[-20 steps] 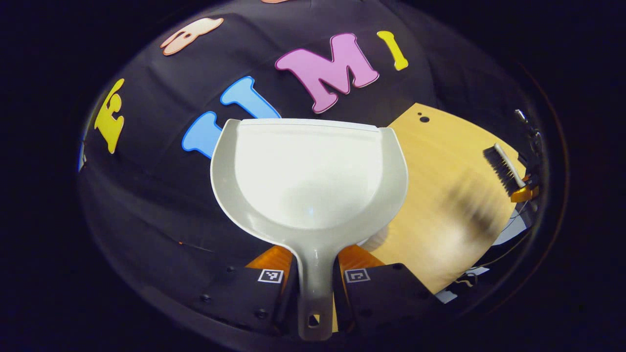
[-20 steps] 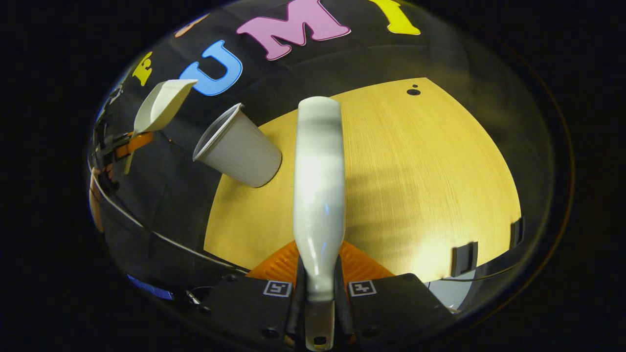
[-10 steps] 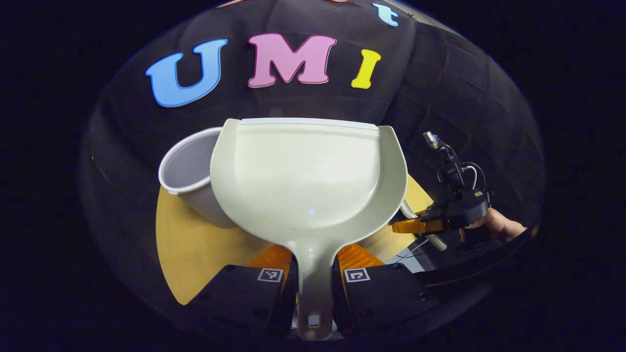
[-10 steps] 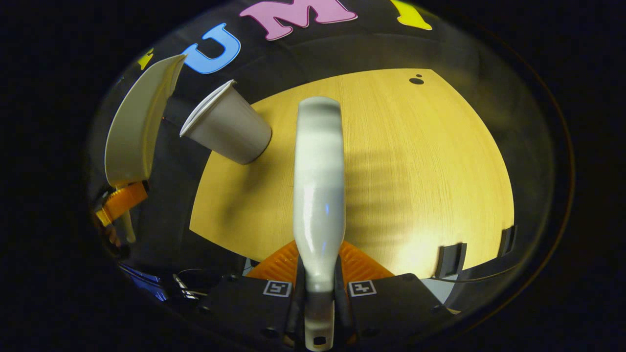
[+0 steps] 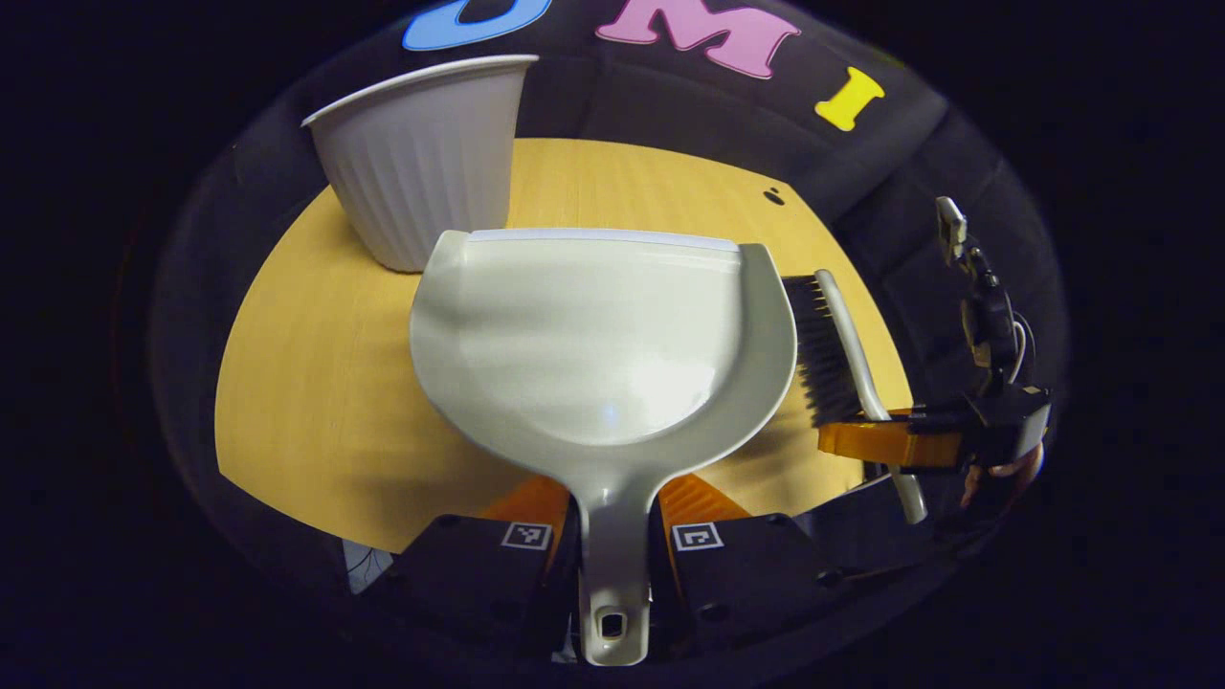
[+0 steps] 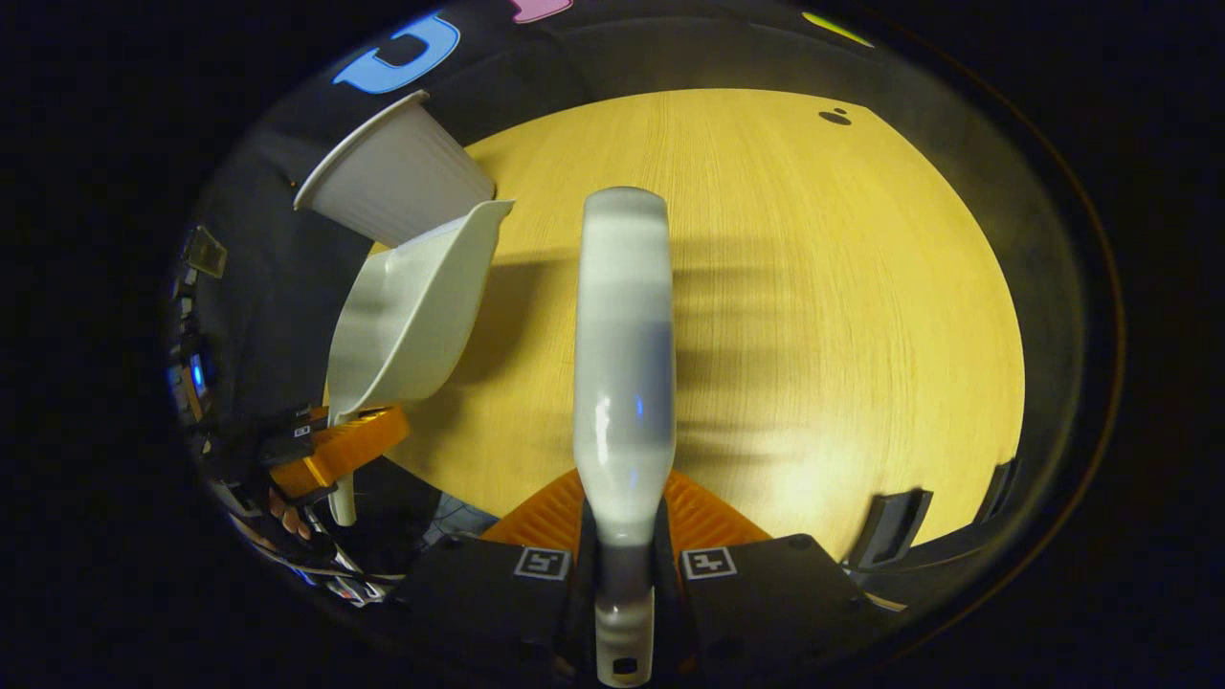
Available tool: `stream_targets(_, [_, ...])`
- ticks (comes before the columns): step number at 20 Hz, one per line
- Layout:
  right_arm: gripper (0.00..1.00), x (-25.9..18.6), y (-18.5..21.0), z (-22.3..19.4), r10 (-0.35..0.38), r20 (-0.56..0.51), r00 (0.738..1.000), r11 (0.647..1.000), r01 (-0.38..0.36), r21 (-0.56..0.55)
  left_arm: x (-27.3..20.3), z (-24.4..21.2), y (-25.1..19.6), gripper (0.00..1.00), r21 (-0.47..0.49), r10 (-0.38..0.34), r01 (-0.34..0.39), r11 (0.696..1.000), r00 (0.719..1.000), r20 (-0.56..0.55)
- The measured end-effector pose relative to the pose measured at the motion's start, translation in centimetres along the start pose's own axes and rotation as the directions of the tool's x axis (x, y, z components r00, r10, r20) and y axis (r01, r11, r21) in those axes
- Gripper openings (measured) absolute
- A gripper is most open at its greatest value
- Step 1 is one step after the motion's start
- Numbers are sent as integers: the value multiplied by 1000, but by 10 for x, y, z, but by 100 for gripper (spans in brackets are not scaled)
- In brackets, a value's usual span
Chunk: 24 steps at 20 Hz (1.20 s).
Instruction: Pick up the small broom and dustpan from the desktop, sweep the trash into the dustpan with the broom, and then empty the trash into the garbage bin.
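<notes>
The dustpan (image 5: 598, 335) is gripped by its handle between the two fingers of the left tongs (image 5: 612, 522), closed tight on it, and the pan is held out above the wooden surface (image 5: 316, 383). Just beyond the dustpan's front lip, toward its left corner, the white ribbed garbage bin (image 5: 421, 158) is seen standing upright on the surface. Beside the dustpan's right wall, the broom (image 5: 833, 349) is held with its dark bristles facing the pan. In the right gripper view, the broom (image 6: 624, 344) is clamped at its handle by the right tongs (image 6: 624, 550), both fingers pressed on it. The dustpan (image 6: 412, 311) is seen there tilted, its lip close to the garbage bin (image 6: 388, 172); whether they touch cannot be judged
</notes>
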State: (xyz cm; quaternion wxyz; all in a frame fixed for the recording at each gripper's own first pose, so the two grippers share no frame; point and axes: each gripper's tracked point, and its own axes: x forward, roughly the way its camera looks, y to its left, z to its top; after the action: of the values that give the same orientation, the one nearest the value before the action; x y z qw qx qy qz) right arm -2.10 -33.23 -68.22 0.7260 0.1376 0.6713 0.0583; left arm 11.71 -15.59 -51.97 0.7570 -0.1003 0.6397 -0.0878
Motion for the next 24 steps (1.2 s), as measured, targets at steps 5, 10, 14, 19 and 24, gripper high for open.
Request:
stream_targets(5, [28, 44, -5, 9, -78, -116, 990, 997, 78, -10, -10, 7, 4, 31, -39, 58, -62, 997, 994, -90])
stream_targets(10, [28, 65, 7, 27, -89, -152, 984, 996, 91, 8, -8, 7, 7, 29, -79, 61, -76, 994, 982, -179])
stream_targets(14, [29, 71, 10, 37, -94, -166, 982, 994, 101, 30, -10, 9, 6, 31, -73, 76, -91, 993, 980, -186])
stream_targets(19, [41, 69, 18, 38, -78, -158, 984, 995, 87, 53, -14, 4, -2, 33, -94, 6, -28, 995, 976, -219])
stream_targets(24, [53, 53, 33, 42, -12, -109, 994, 995, 22, 92, -30, 7, 1, 75, -60, 33, -47, 997, 977, -211])
